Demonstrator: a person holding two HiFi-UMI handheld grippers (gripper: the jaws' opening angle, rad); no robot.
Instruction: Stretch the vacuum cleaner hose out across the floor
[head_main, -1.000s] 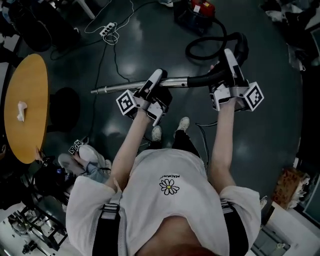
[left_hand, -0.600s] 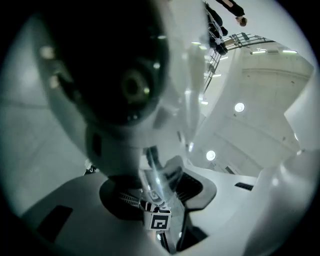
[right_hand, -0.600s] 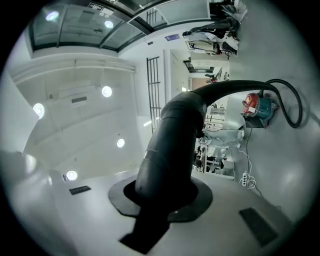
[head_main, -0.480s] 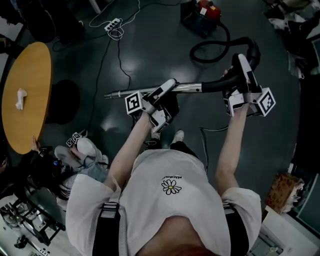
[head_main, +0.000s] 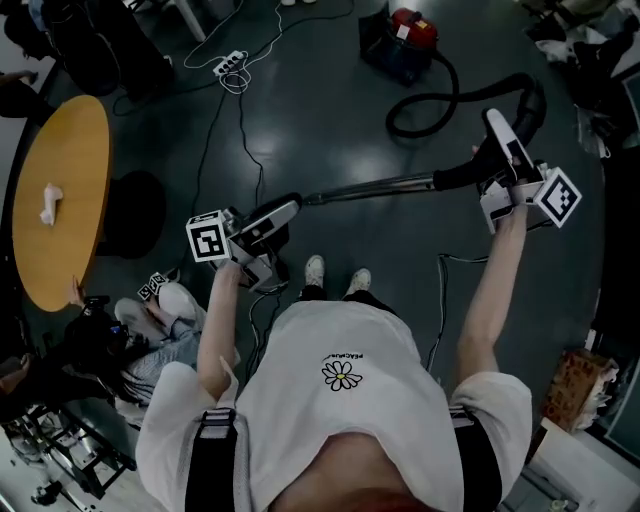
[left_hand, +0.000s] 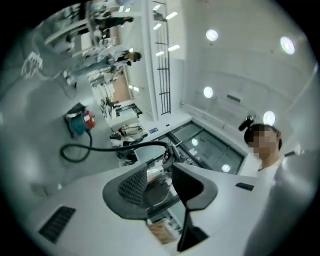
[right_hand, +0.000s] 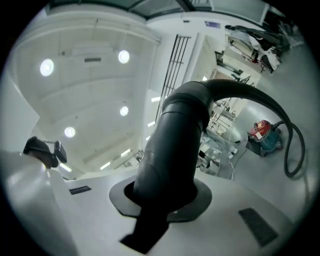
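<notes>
The right gripper (head_main: 497, 135) is clenching the black handle (right_hand: 172, 145) at the hose's end, its jaws pressing on both sides of the thick bent tube. From that handle the metal wand (head_main: 370, 188) is reaching out to the left. Its free end is lying just beside the tips of the left gripper (head_main: 283, 210); whether they are touching cannot be told. The left gripper's jaws have just been opening and are standing apart with nothing between them. Beyond the right gripper the hose (head_main: 457, 85) is arching over, curling in one loop on the dark floor (head_main: 330, 110) and joining the red and blue vacuum (head_main: 400, 40) farther ahead. A white power strip (head_main: 222, 62) is lying on the floor left of the vacuum. A round yellow bench (head_main: 60, 230) is standing at the far left.
</notes>
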